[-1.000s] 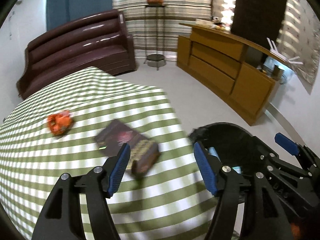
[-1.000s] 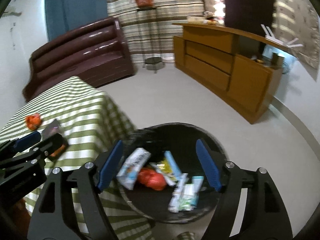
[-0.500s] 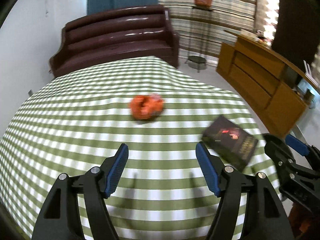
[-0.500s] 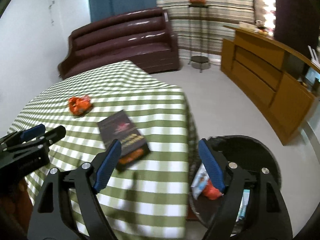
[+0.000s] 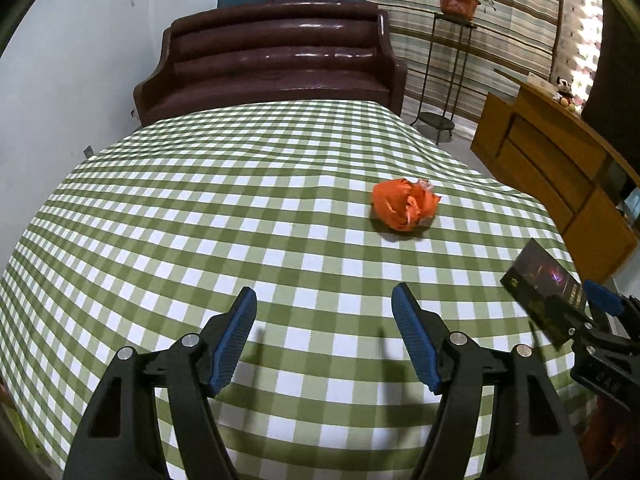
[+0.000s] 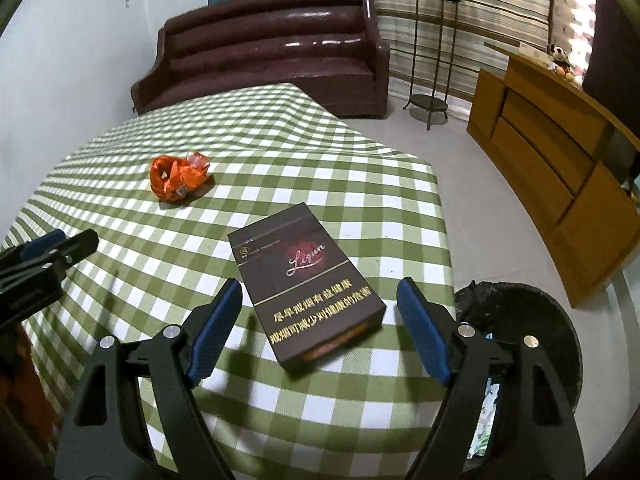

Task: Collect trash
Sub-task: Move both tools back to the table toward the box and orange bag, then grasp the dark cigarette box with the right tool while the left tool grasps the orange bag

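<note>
A crumpled orange wrapper (image 5: 405,204) lies on the green checked tablecloth (image 5: 200,216), ahead and right of my open, empty left gripper (image 5: 324,332). It also shows in the right wrist view (image 6: 176,178). A dark flat cigarette box (image 6: 306,282) lies near the table's right edge, just ahead of and between the fingers of my open, empty right gripper (image 6: 318,328). The box also shows at the right of the left wrist view (image 5: 542,290), partly behind the right gripper (image 5: 604,320). A black trash bin (image 6: 532,332) with wrappers in it stands on the floor right of the table.
A dark brown sofa (image 5: 272,60) stands behind the table. A wooden sideboard (image 6: 560,168) runs along the right wall. A metal plant stand (image 6: 430,52) with a potted plant stands by the striped curtain. The left gripper (image 6: 36,264) shows at the left of the right wrist view.
Both grippers swung left from the bin to over the table. The left now faces the orange wrapper; the right has come up to the cigarette box. Both stay open.
</note>
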Demonstrator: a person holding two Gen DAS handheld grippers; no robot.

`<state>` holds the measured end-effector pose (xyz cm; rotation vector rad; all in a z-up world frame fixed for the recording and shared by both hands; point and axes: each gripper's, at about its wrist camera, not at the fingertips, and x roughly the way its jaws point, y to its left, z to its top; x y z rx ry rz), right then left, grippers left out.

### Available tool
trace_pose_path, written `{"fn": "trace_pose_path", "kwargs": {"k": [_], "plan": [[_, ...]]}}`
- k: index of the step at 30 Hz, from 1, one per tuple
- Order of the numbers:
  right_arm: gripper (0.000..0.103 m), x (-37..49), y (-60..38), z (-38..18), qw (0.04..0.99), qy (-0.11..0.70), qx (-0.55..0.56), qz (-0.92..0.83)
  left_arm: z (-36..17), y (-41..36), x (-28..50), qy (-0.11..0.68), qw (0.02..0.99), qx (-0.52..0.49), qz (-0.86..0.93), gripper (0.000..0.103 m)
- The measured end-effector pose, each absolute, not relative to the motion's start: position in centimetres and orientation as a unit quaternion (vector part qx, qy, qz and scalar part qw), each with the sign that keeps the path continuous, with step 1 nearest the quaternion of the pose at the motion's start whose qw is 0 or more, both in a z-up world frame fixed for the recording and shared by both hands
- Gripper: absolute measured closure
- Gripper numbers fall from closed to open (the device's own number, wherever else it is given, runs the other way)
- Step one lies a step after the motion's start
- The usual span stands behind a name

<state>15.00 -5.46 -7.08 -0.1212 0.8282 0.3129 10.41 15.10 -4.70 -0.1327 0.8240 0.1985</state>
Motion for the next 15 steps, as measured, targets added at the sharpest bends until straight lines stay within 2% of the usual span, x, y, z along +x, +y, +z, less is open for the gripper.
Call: {"fn": "trace_pose_path", "kwargs": {"k": [6,8,15], "plan": [[0.026,16.1,-4.3,-7.3,0.893,0.418,-0.085,0.145,-4.9,15.6,10.7,0.401,0.909,-0.068,0.091,0.035],[0.032,16.4,-3.8,-7.4,0.891,0.421,-0.093,0.145,-4.8,15.7,10.8,0.401,0.909,-0.068,0.089,0.035],[0.043,16.7,-2.6,-7.1,0.895,0.413,-0.1,0.137,-4.9,15.4,11.8,0.4,0.91,-0.07,0.079,0.034]]}}
